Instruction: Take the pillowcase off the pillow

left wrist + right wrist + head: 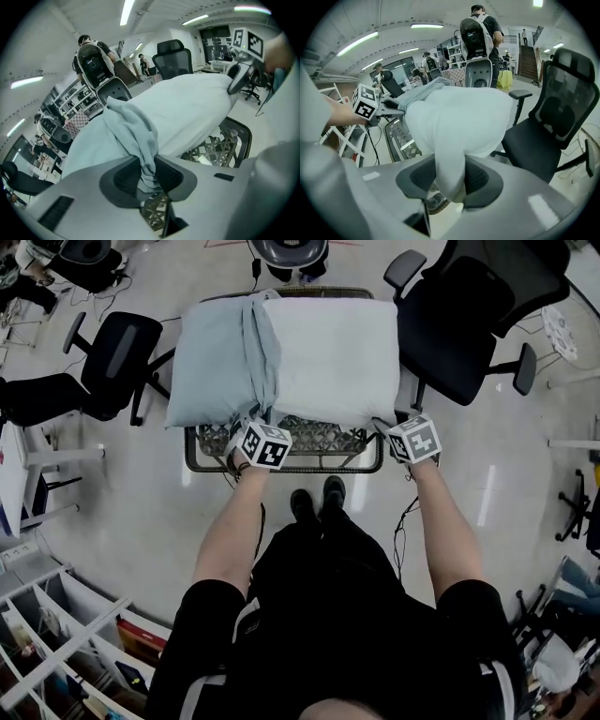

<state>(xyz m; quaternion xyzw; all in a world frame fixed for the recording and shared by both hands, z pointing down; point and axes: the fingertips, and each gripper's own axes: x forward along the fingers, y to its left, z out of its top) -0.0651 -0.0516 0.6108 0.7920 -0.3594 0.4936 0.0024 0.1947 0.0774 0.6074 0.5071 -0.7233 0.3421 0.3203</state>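
Office floor, black lattice table [281,468] at upper centre. White pillow [328,357] lies on it, blue pillowcase [211,362] bunched over its left half. Left gripper [147,174] pinches a pillowcase fold; right gripper [449,180] clamps the pillow's bare lower-right corner.

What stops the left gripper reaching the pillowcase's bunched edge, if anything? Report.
Nothing, it seems, so yes: the left gripper has its jaws shut on a fold of the blue pillowcase at the near edge of the pillow. The right gripper pinches the bare pillow corner, clear of it.
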